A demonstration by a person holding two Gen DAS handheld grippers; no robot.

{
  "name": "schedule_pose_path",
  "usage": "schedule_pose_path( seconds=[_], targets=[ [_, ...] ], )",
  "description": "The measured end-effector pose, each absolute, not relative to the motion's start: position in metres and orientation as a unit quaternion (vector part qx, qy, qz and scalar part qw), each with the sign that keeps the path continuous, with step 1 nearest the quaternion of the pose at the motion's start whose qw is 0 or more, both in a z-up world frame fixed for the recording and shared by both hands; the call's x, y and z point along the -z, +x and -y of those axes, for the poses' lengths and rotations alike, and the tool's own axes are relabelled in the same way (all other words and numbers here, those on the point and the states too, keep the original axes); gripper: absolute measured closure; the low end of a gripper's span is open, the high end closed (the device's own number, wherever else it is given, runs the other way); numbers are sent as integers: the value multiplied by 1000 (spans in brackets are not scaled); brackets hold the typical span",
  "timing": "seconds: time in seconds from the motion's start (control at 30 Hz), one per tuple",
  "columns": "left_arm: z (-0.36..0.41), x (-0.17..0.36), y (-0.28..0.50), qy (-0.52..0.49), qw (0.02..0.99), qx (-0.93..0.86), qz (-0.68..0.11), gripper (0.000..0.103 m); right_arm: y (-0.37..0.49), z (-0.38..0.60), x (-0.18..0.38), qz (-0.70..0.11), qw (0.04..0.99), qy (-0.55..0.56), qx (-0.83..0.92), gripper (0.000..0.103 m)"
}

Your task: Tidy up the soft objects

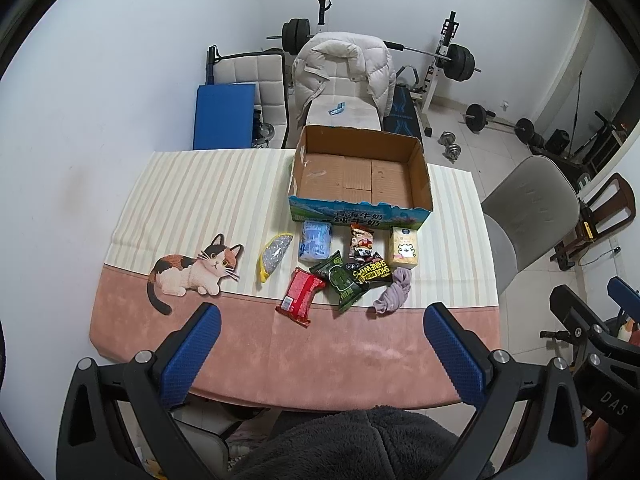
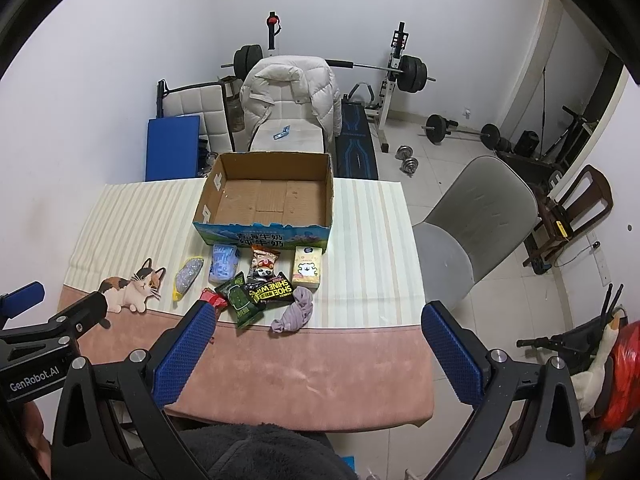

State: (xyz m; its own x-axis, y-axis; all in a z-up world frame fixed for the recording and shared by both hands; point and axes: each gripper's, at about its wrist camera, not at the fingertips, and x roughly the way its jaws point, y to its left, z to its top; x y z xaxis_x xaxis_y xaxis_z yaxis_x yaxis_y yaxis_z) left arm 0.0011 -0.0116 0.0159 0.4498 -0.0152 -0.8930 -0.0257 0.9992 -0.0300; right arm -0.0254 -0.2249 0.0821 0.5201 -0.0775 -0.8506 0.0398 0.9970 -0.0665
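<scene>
Eight loose items lie on the tablecloth (image 1: pixel 200 184) just in front of one empty cardboard box (image 1: pixel 362 176): one blue tissue pack (image 1: pixel 316 240), one yellow-edged pouch (image 1: pixel 273 255), one red packet (image 1: pixel 301 297), one green packet (image 1: pixel 340 282), one black wipes pack (image 1: pixel 370 271), one cartoon snack bag (image 1: pixel 361 243), one cream tissue pack (image 1: pixel 405 249), one grey sock (image 1: pixel 395 291). Nothing boxed yet; all remains, apparently. Left gripper (image 1: pixel 322 336) and right gripper (image 2: pixel 319 334): jaws wide apart, holding nothing, near table edge.
</scene>
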Motion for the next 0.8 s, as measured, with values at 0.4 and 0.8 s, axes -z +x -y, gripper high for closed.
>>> schedule_pose_path(
  seconds=[0.4, 0.8],
  targets=[
    [8, -14, 4, -20, 850, -4, -526, 0, -21, 224, -80, -489, 872, -16, 29, 0],
    [8, -8, 6, -16, 848, -1, -530, 0, -20, 226, -77, -490, 871, -13, 27, 0]
  ],
)
